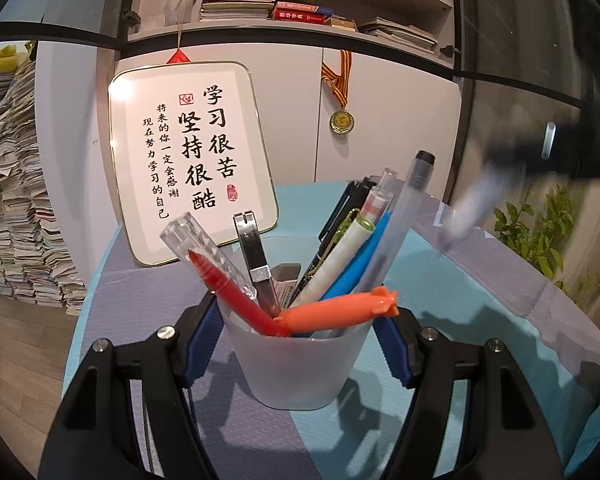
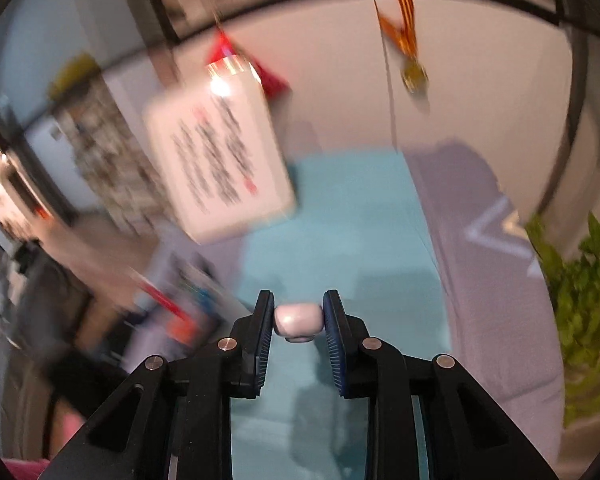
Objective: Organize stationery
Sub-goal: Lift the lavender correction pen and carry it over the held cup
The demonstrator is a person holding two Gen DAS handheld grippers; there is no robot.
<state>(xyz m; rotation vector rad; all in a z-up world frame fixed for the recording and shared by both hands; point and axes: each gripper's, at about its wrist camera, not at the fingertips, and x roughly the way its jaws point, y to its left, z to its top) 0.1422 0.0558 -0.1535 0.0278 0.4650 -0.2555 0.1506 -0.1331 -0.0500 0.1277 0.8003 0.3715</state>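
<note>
The left hand-held gripper (image 1: 300, 344) is clamped on a frosted cup (image 1: 296, 364), its blue pads (image 1: 204, 328) pressed against the cup's two sides. The cup is held upright just above or on the surface (image 1: 480, 320), which is covered by a teal and lilac cloth; contact with the cloth cannot be told. The cup is crowded with stationery: a red pen (image 1: 236, 292), an orange torpedo-shaped pen (image 1: 340, 310), a blue pen (image 1: 360, 264), a white pen (image 1: 336, 260), a frosted grey-capped pen (image 1: 404, 208), a black marker (image 1: 348, 204) and a metal-clipped piece (image 1: 254, 252). Little free room is left at the rim, mostly at the near right side.

The right hand-held gripper (image 2: 299, 316) is closed on a small white, rounded item (image 2: 299, 318), seen end-on and blurred in the left view as a pale pen-like object (image 1: 468, 208) raised to the right of the cup. Open cloth is seen beneath it. A framed calligraphy board (image 1: 192, 160) is leaned against the cabinet (image 1: 380, 120) at the far edge, and green leaves (image 1: 540, 232) are seen beyond the right edge.
</note>
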